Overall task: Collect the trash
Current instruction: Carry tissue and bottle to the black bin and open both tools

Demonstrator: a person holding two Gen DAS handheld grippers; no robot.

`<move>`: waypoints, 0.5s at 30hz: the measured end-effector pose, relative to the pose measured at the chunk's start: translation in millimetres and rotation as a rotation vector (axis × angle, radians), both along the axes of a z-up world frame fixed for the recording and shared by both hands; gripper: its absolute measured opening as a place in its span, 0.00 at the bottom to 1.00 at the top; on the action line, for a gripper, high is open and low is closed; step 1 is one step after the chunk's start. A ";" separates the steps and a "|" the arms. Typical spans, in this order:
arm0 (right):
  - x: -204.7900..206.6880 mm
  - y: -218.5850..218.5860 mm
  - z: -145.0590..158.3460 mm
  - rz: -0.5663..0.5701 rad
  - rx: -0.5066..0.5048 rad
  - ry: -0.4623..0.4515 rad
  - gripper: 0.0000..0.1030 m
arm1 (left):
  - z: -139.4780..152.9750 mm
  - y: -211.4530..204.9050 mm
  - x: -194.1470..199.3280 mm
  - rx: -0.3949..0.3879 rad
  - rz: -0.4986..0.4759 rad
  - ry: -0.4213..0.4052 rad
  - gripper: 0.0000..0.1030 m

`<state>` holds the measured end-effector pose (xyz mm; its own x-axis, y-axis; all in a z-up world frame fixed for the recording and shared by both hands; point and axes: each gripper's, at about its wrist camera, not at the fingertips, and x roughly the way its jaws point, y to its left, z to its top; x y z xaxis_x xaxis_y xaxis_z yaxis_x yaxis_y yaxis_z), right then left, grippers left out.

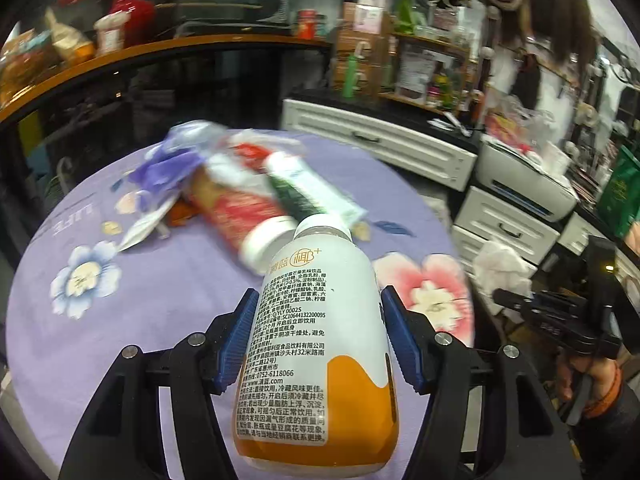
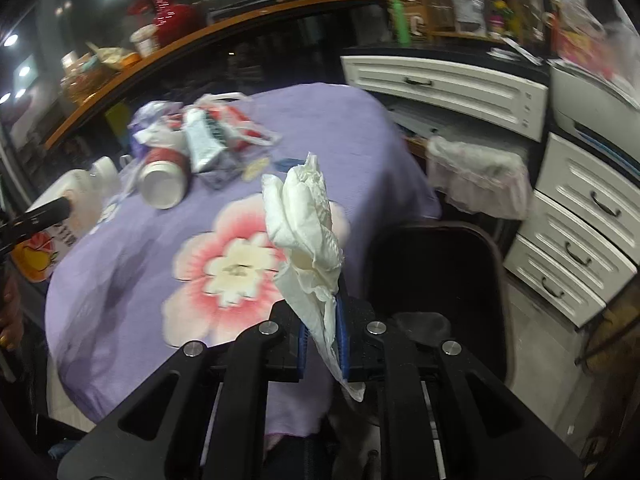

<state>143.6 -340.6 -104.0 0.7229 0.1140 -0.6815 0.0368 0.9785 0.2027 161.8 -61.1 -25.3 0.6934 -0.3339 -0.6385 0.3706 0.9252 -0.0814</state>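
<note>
My left gripper (image 1: 320,312) is shut on a white and orange drink bottle (image 1: 316,344) with a white cap, held above the purple flowered tablecloth (image 1: 120,320). The bottle also shows at the left edge of the right wrist view (image 2: 60,216). My right gripper (image 2: 322,336) is shut on a crumpled white tissue (image 2: 308,216), held over the table's right edge. Beyond lies a trash pile: a red paper cup (image 1: 240,208) (image 2: 166,172) on its side, a white and green tube (image 1: 308,188) (image 2: 200,140), and purple plastic wrapping (image 1: 172,160).
A black bin (image 2: 436,272) stands on the floor right of the table, beside my right gripper. A bin lined with a white bag (image 2: 476,176) stands by white drawers (image 2: 576,240). Cluttered shelves and a wooden counter (image 1: 120,56) lie behind. The right gripper shows in the left wrist view (image 1: 560,320).
</note>
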 end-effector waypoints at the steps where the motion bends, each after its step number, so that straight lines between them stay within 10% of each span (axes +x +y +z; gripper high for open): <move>1: 0.4 -8.6 -4.1 -0.021 -0.003 0.014 0.12 | -0.2 -15.5 0.4 -0.003 -0.031 0.000 0.60; 12: 26.2 -83.9 -94.1 -0.164 0.057 0.215 0.14 | -22.5 -158.6 4.2 0.010 -0.291 0.032 0.60; 15: 29.8 -88.2 -111.3 -0.193 0.058 0.233 0.37 | -31.6 -178.3 4.4 0.021 -0.316 0.050 0.60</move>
<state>173.4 -428.8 -215.3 0.5598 0.0337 -0.8279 0.2726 0.9360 0.2224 166.2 -239.4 -56.9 0.5256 -0.5138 -0.6781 0.6356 0.7669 -0.0884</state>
